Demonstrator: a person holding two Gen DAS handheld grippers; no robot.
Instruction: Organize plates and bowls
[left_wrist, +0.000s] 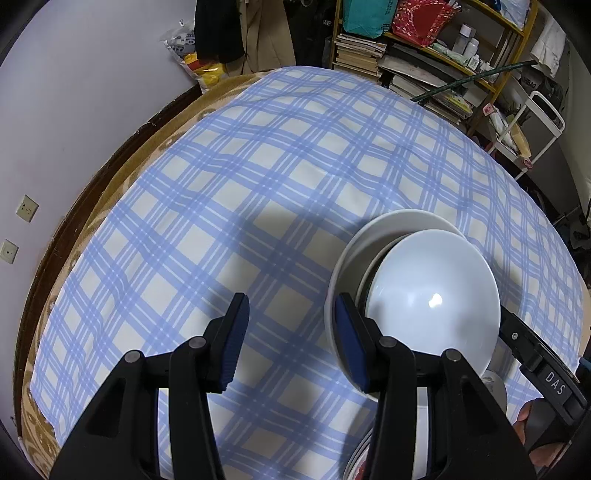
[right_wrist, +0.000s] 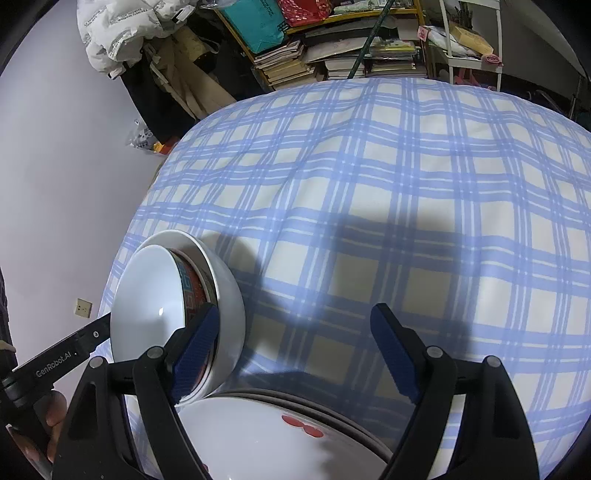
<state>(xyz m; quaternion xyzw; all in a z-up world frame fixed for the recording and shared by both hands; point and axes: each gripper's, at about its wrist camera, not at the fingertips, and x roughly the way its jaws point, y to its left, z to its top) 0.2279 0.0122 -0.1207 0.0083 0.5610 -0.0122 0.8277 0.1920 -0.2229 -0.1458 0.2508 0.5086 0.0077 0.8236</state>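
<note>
Both tools gape wide, gripping nothing
Left tool sits beside the stacked bowls, its right pad at their rim; right tool hovers over a red-dotted plate; bowls and plate rest on the blue plaid bedsheet
</note>
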